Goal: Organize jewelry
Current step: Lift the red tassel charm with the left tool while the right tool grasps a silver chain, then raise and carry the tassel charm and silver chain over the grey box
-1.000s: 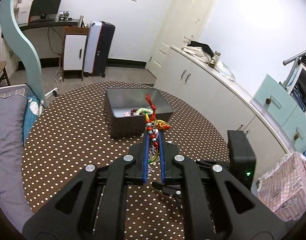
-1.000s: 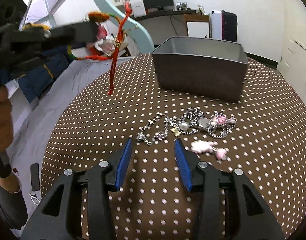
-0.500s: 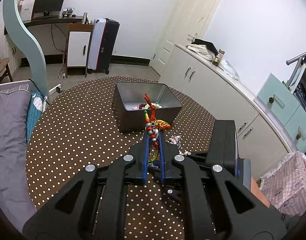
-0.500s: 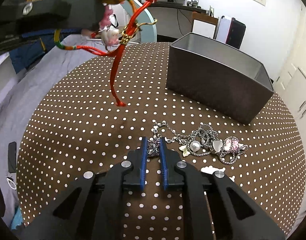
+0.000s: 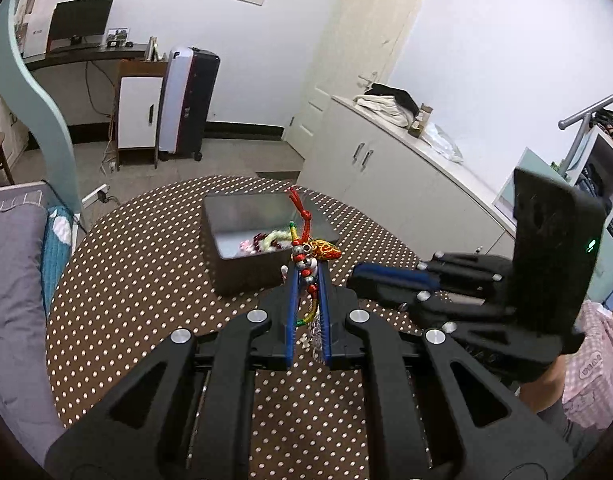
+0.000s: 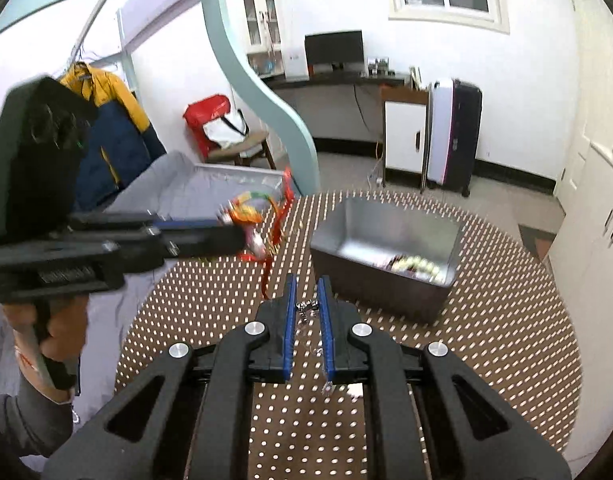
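Note:
My left gripper [image 5: 306,276] is shut on a red and gold beaded cord bracelet [image 5: 311,254], held above the table short of the grey metal box [image 5: 246,268]. The box holds beads and a pale bracelet [image 5: 272,238]. My right gripper [image 6: 306,296] is shut on a silver chain [image 6: 308,307], lifted above the table near the box [image 6: 378,284]. The left gripper with the red bracelet [image 6: 262,224] also shows in the right wrist view. The right gripper [image 5: 390,276] shows at right in the left wrist view.
The round table has a brown polka-dot cloth [image 5: 146,280]. A grey bed [image 5: 10,288] lies to the left. White cabinets [image 5: 406,184] stand to the right. A pink checked bag [image 5: 594,360] sits at the right edge.
My right gripper closed on the silver chain and lifted it off the table toward the box. My left gripper, holding the red bracelet, stayed up near the box.

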A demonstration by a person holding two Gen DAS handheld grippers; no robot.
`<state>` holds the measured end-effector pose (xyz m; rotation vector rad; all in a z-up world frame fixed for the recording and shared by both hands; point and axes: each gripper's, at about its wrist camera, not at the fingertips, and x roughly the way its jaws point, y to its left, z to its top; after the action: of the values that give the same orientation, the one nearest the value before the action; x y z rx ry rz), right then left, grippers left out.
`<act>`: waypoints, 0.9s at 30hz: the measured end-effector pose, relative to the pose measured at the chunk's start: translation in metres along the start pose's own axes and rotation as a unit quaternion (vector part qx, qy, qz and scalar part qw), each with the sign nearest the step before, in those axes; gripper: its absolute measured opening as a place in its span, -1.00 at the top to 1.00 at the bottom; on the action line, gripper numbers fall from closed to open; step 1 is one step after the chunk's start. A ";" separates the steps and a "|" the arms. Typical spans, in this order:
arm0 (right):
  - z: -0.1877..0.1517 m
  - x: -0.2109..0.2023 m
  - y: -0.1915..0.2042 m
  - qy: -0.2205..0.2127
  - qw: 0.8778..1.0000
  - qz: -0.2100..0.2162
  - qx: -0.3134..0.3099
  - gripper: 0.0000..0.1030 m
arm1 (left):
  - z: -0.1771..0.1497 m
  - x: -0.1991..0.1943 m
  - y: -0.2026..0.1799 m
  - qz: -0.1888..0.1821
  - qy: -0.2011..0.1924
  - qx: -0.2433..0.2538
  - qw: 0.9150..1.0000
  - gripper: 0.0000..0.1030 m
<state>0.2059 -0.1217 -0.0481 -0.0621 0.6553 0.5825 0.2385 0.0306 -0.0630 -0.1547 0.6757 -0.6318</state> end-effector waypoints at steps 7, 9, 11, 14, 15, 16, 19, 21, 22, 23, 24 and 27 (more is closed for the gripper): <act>0.030 -0.018 0.000 -0.031 0.999 -0.015 -0.016 0.82 | 0.023 0.008 -0.016 -0.012 -0.005 0.018 1.000 0.81; 0.037 -0.021 -0.001 -0.037 0.999 -0.019 -0.021 0.82 | 0.028 0.010 -0.021 -0.015 -0.006 0.024 1.000 0.81; 0.043 -0.026 -0.002 -0.044 0.998 -0.021 -0.025 0.82 | 0.033 0.011 -0.024 -0.016 -0.007 0.028 0.999 0.81; 0.052 -0.029 -0.002 -0.052 0.998 -0.025 -0.034 0.82 | 0.038 0.013 -0.029 -0.017 -0.010 0.035 0.999 0.81; 0.054 -0.030 -0.002 -0.054 0.998 -0.027 -0.036 0.82 | 0.039 0.013 -0.031 -0.018 -0.010 0.036 0.999 0.81; 0.057 -0.031 -0.002 -0.057 0.997 -0.031 -0.039 0.82 | 0.041 0.013 -0.032 -0.019 -0.012 0.037 0.999 0.81; 0.064 -0.034 -0.002 -0.063 0.996 -0.036 -0.043 0.82 | 0.047 0.014 -0.034 -0.019 -0.014 0.036 0.999 0.81; 0.067 -0.036 -0.003 -0.067 0.996 -0.039 -0.048 0.82 | 0.049 0.014 -0.034 -0.020 -0.015 0.037 0.999 0.81; 0.070 -0.037 -0.002 -0.069 0.995 -0.042 -0.050 0.82 | 0.049 0.014 -0.035 -0.020 -0.016 0.036 0.999 0.81; 0.073 -0.039 -0.002 -0.072 0.995 -0.044 -0.052 0.82 | 0.051 0.014 -0.035 -0.020 -0.016 0.037 0.999 0.81; 0.076 -0.040 -0.002 -0.074 0.995 -0.046 -0.053 0.82 | 0.054 0.014 -0.036 -0.022 -0.017 0.037 0.999 0.81; 0.089 -0.046 -0.003 -0.085 0.993 -0.055 -0.057 0.82 | 0.064 0.012 -0.040 -0.022 -0.023 0.039 0.999 0.81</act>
<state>0.2278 -0.1264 0.0492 -0.1529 0.4496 0.5118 0.2660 -0.0126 -0.0068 -0.1110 0.6027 -0.6940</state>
